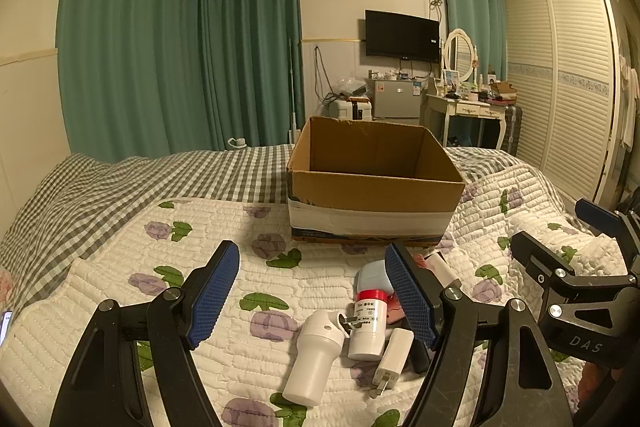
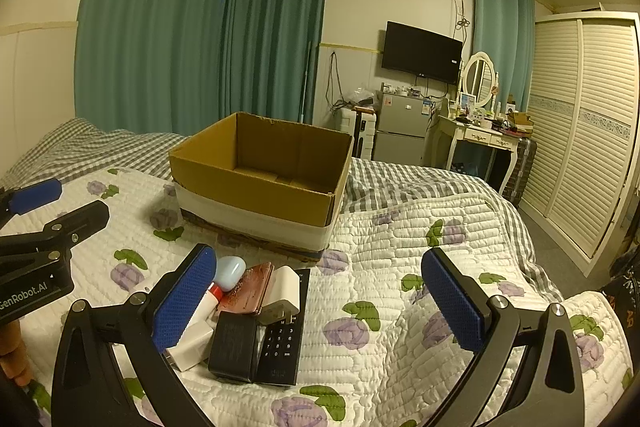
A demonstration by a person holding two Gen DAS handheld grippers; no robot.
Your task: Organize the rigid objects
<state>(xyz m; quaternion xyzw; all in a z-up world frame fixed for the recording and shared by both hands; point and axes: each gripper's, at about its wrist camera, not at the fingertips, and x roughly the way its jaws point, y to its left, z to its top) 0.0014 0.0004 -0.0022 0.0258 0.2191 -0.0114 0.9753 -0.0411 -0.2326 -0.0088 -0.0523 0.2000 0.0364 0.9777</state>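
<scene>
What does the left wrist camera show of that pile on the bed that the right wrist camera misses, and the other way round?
Only the left view shows the white flask lying on its side and the red-capped bottle's label. Only the right view shows the black keypad, the black box on it and the pink case. Both show the empty carton, the pale blue pod, a white charger, the quilt, and both open tools, left and right.

Both wrist views low over bed (image 1: 120, 187), facing shared box (image 1: 372, 195)
</scene>
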